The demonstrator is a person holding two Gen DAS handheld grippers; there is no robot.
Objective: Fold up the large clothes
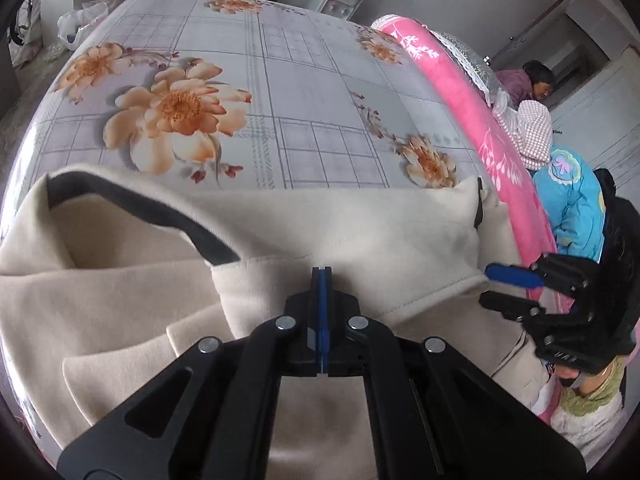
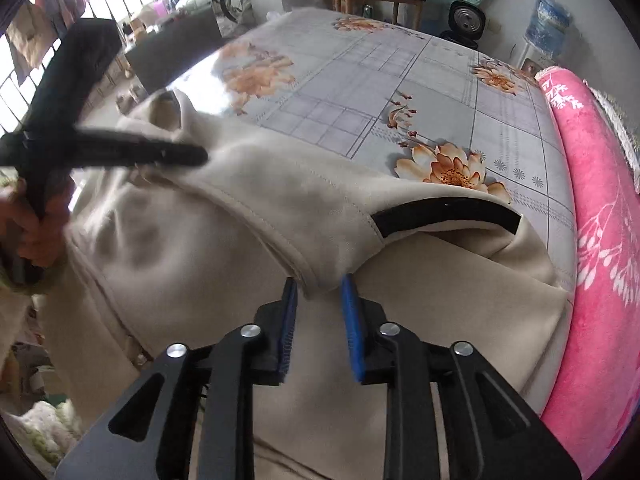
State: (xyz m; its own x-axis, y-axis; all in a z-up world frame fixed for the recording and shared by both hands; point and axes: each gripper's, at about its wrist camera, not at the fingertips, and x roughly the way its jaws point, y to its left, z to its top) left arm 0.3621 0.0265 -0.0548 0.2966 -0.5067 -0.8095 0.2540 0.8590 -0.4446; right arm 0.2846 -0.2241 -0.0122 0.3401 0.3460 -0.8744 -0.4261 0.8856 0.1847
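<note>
Both claws are at a cream coat (image 1: 280,216) on a flowery bed sheet (image 1: 248,80).

Left claw (image 1: 322,276) has its two blue pads pressed tight together, and coat cloth lies right at its tips; I cannot tell if it is pinching any. Right claw (image 2: 320,292) is open a little, with a folded coat edge poking between its pads. A pink blanket (image 2: 592,220) lies off to the right of both claws.
</note>
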